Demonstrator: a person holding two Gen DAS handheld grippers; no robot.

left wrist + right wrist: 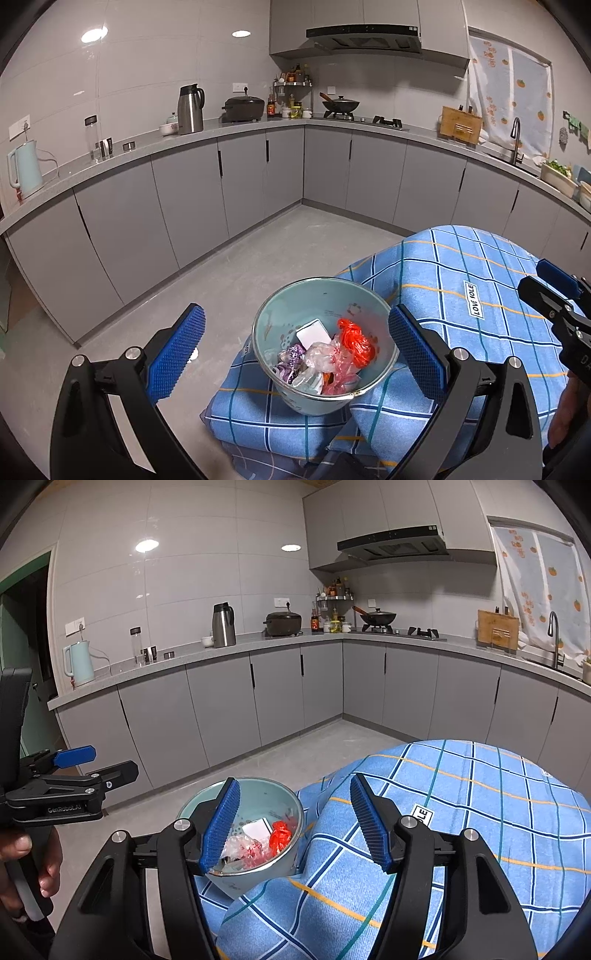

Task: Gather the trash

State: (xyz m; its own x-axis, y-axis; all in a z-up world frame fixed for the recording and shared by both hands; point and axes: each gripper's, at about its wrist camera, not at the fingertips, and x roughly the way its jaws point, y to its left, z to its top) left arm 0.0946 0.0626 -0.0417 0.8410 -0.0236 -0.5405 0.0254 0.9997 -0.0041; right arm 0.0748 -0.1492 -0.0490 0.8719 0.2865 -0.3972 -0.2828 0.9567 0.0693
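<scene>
Both grippers hover with their jaws apart and nothing between the blue pads. Seen from its own camera, the left gripper [295, 349] stands wide, its fingers framing the bin from above without touching it. From its own camera, the right gripper [293, 821] is about half open, over the seam between bin and cloth.

Largest in view is a grey kitchen with a worktop [236, 127] wrapping three walls. Nearer, a blue checked cloth [461, 266] drapes a rounded surface, probably laid as a soft work area.

Nestled into a dip in the cloth sits a pale green bin [295, 306], upright with its mouth open to receive rubbish. Inside lie the collected scraps: a red plastic bag [354, 341], clear crumpled wrappers [325, 354], a purple patterned wrapper [291, 360] and a small white card [313, 334]. No loose rubbish shows on the cloth, so collecting looks nearly done.
</scene>
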